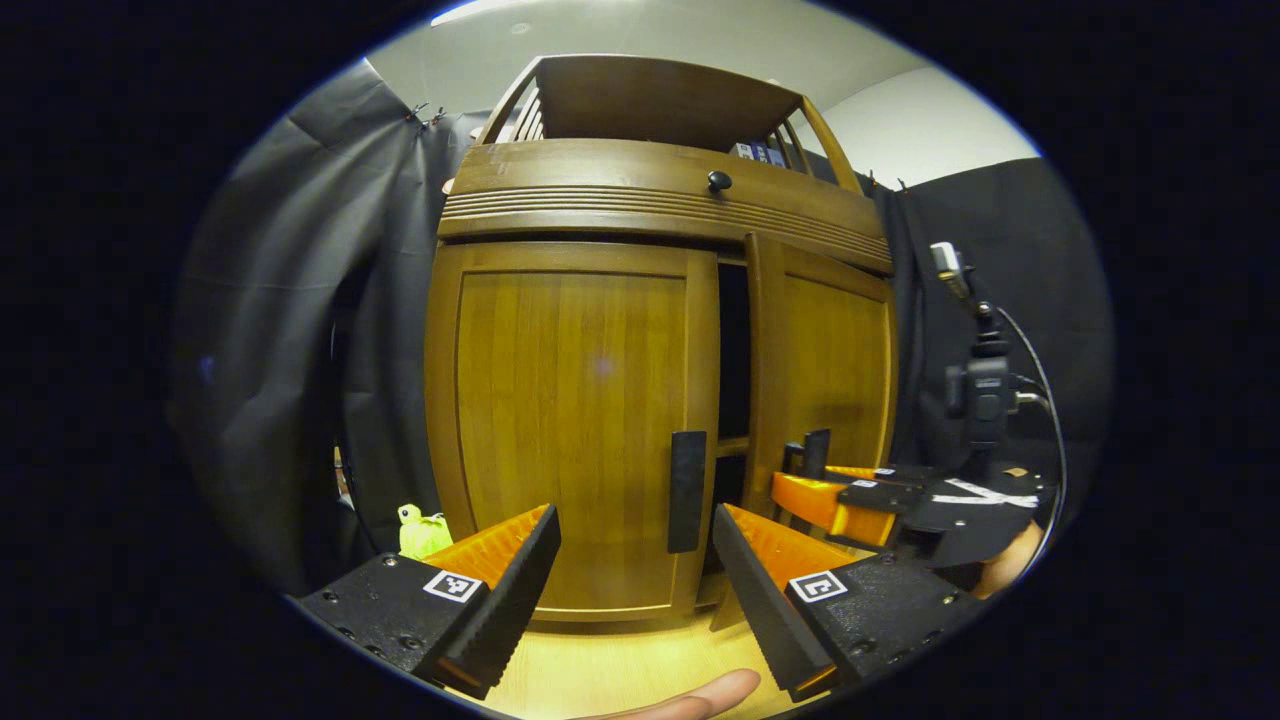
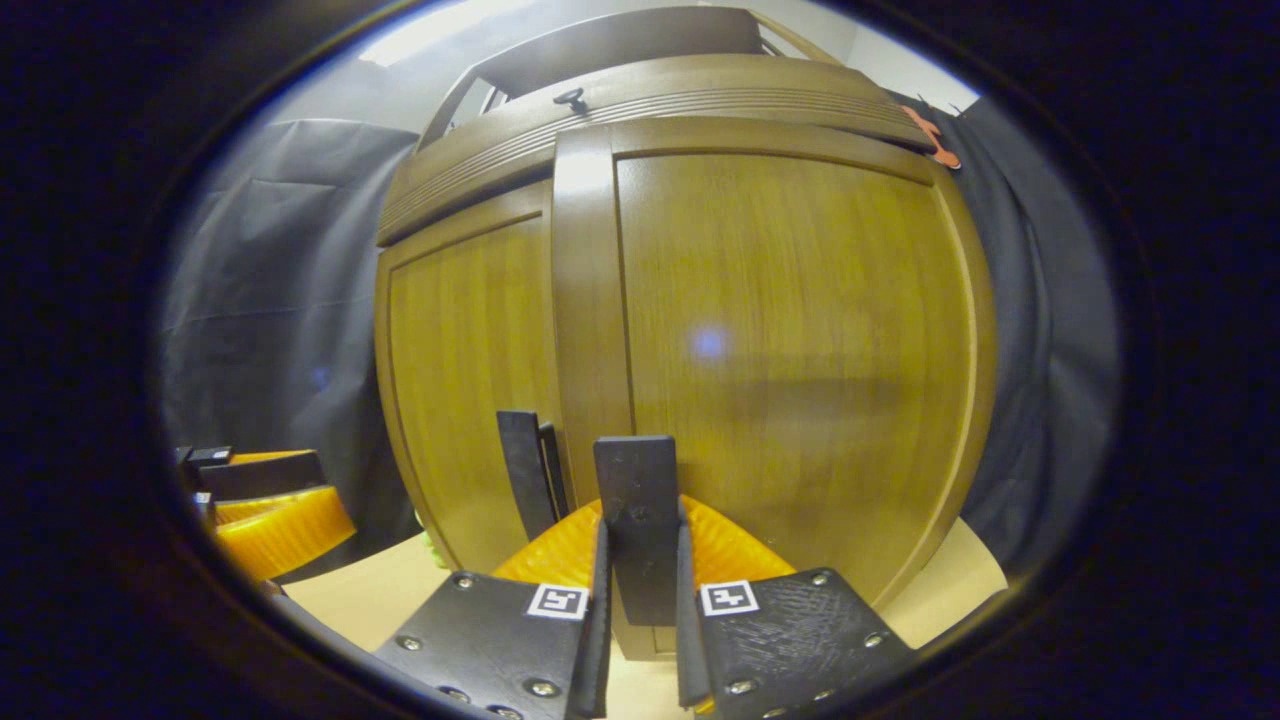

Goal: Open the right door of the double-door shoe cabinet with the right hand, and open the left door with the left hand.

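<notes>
The wooden shoe cabinet (image 1: pixel 600 200) stands straight ahead. Its left door (image 1: pixel 570 420) is closed, and a flat black handle (image 1: pixel 687 490) runs down its inner edge. My left gripper (image 1: pixel 635 590) is open just in front of that handle, touching nothing. The right door (image 1: pixel 835 370) stands slightly ajar, with a dark gap (image 1: pixel 733 340) beside it. My right gripper (image 1: pixel 850 495) holds that door's handle (image 1: pixel 815 452). In the right gripper view the right door (image 2: pixel 790 340) looms close, and the right gripper (image 2: pixel 640 540) is shut on its black handle (image 2: pixel 637 500). The left door's handle (image 2: pixel 525 470) and the left gripper (image 2: pixel 270 510) are to the left.
A drawer with a black knob (image 1: pixel 719 181) sits above the doors. A small yellow-green object (image 1: pixel 425 530) lies at the cabinet's left foot. A camera on a stand (image 1: pixel 985 390) rises at the right. Black cloth hangs on both sides. A fingertip (image 1: pixel 700 695) shows over the pale wooden surface (image 1: pixel 620 650).
</notes>
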Available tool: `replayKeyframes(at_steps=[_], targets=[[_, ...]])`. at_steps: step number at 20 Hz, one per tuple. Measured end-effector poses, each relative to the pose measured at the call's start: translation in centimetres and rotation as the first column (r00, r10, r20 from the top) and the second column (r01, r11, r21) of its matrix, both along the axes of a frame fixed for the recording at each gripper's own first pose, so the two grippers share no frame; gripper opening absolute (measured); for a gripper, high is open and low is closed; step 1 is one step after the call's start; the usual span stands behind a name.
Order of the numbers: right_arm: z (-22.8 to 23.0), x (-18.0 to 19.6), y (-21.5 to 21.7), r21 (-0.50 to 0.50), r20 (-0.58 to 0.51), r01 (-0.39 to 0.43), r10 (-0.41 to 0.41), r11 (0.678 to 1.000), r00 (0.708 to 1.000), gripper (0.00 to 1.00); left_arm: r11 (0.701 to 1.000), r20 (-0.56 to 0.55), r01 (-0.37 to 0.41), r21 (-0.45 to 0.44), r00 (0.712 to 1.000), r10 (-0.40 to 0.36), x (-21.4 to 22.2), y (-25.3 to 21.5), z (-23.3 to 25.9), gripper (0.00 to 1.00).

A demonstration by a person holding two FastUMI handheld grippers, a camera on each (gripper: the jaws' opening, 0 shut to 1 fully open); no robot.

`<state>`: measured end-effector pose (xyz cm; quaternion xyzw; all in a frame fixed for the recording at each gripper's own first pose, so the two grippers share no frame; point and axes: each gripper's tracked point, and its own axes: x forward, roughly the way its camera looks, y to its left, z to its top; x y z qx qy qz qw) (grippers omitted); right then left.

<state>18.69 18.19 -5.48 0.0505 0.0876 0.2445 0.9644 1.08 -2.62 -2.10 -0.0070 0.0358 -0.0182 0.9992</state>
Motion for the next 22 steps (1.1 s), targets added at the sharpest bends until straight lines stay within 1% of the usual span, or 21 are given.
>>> replayKeyframes(at_steps=[3,5,7,8,9,10,11,12,13,14,15,16,17,18,19,20,21,22], targets=[[-0.1,0.1,0.2,-0.015,-0.008,-0.017,0.016,1.0,1.0,0.27,1.0,-0.006,-0.001,-0.005,1.0,0.001,0.4,0.0,0.2,0.92],[-0.2,0.0,0.2,-0.02,-0.013,-0.027,0.026,0.999,1.0,0.27,1.0,0.001,-0.022,-0.002,1.0,0.022,0.6,0.6,0.5,0.92],[-0.2,0.0,0.2,-0.037,-0.013,-0.041,0.041,0.998,0.999,0.27,1.0,0.009,-0.017,-0.013,1.0,0.018,1.0,0.8,0.7,0.92],[-0.2,0.0,0.3,-0.038,-0.017,-0.05,0.05,0.998,0.999,0.27,1.0,0.009,-0.018,-0.018,1.0,0.019,1.1,1.1,0.8,0.96],[-0.2,0.0,0.3,-0.032,-0.022,-0.059,0.058,0.998,0.998,0.27,0.999,0.012,-0.029,-0.02,0.999,0.03,1.3,1.6,1.2,0.96],[-0.2,-0.1,0.4,-0.022,-0.028,-0.066,0.066,0.998,0.997,0.27,0.999,0.015,-0.043,-0.025,0.999,0.043,1.5,2.1,1.4,0.92],[0.1,-0.1,0.2,-0.014,-0.026,-0.073,0.073,0.997,0.997,0.27,0.998,0.016,-0.055,-0.03,0.998,0.056,1.7,2.6,1.4,0.92],[0.5,-0.2,0.0,-0.009,-0.02,-0.082,0.082,0.997,0.996,0.27,0.997,0.017,-0.067,-0.035,0.998,0.068,1.9,2.9,1.3,0.96],[0.9,-0.4,-0.2,0.006,-0.021,-0.088,0.088,0.996,0.996,0.27,0.997,0.013,-0.073,-0.038,0.997,0.074,2.1,3.1,1.2,0.96],[1.2,-0.7,-0.5,0.016,-0.022,-0.092,0.092,0.996,0.996,0.27,0.996,0.006,-0.074,-0.04,0.997,0.074,2.1,3.0,0.9,0.92],[1.7,-0.9,-1.0,0.022,-0.022,-0.094,0.094,0.995,0.995,0.27,0.997,-0.002,-0.074,-0.038,0.997,0.074,2.1,2.9,0.7,0.92],[1.9,-1.3,-1.8,0.023,-0.019,-0.093,0.093,0.995,0.995,0.27,0.996,-0.009,-0.079,-0.034,0.997,0.079,2.2,3.0,0.5,0.96],[2.0,-1.6,-2.6,0.023,-0.017,-0.088,0.089,0.996,0.996,0.27,0.996,-0.014,-0.086,-0.031,0.996,0.086,2.4,3.1,0.3,0.92],[1.9,-2.2,-3.7,0.023,-0.015,-0.08,0.081,0.996,0.997,0.27,0.996,-0.014,-0.088,-0.028,0.996,0.088,2.6,3.0,0.1,0.92],[2.0,-2.7,-4.7,0.024,-0.015,-0.07,0.071,0.997,0.997,0.27,0.996,-0.014,-0.084,-0.027,0.996,0.084,2.9,2.9,0.1,0.99],[1.9,-3.1,-5.5,0.021,-0.015,-0.06,0.06,0.998,0.998,0.27,0.996,-0.014,-0.081,-0.024,0.997,0.081,3.0,2.8,0.0,0.92],[1.9,-3.3,-6.3,0.017,-0.012,-0.05,0.05,0.999,0.999,0.27,0.996,-0.011,-0.083,-0.022,0.996,0.083,3.0,2.8,0.0,0.92],[1.9,-3.4,-7.1,0.018,-0.012,-0.038,0.038,0.999,0.999,0.24,0.996,-0.006,-0.087,-0.018,0.996,0.087,2.9,2.8,0.0,0.92]])
